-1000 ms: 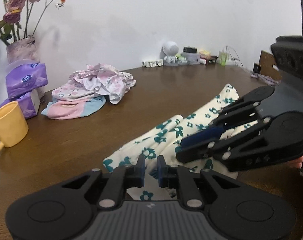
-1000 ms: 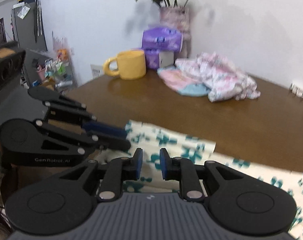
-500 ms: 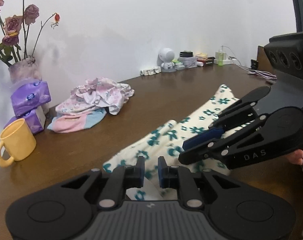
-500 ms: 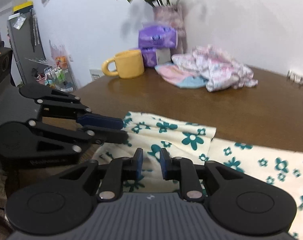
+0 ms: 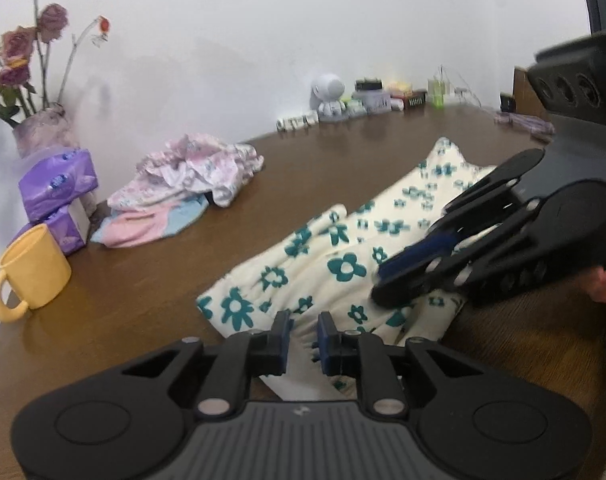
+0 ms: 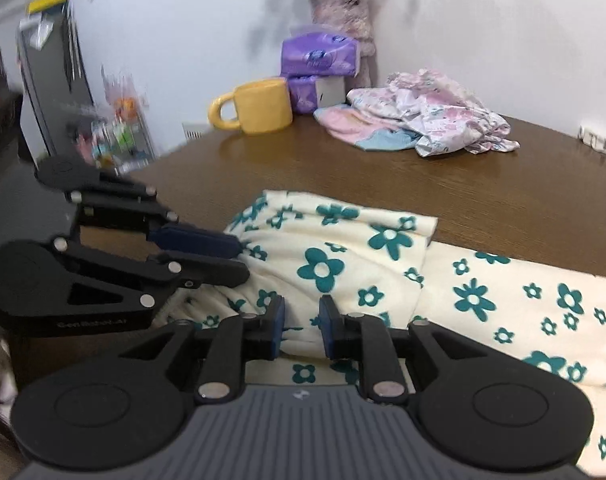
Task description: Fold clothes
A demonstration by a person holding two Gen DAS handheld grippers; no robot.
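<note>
A cream garment with teal flowers (image 5: 343,268) lies folded over on a brown wooden table (image 5: 151,280), its near end bunched at the table's front edge and its far end running away toward 1 o'clock in the left wrist view.

Left gripper (image 5: 304,340): jaws narrowly parted, with a gap showing between the blue pads. The bunched cloth edge sits in that gap; the pads do not press on it, so the gripper is released. In the right wrist view the same tool (image 6: 235,258) enters from 9 o'clock, its tips resting on the cloth's near-left edge.

Right gripper (image 6: 301,326): jaws narrowly parted above the gathered hem. Cloth shows through the gap, but the pads are not seen pinching it; released. In the left wrist view it (image 5: 379,284) comes in from 3 o'clock, tips over the garment, with fingers of a hand (image 5: 605,286) behind it.

Other items on the table:
- a yellow mug (image 5: 33,270) at 9 o'clock;
- purple tissue packs (image 5: 57,186) just behind the mug;
- a vase of dried roses (image 5: 43,132) at 10 o'clock;
- a heap of pink and blue clothes (image 5: 183,184) at 11 o'clock, well apart from the flowered garment;
- a small white figurine (image 5: 329,96) against the wall at 12 o'clock.
</note>
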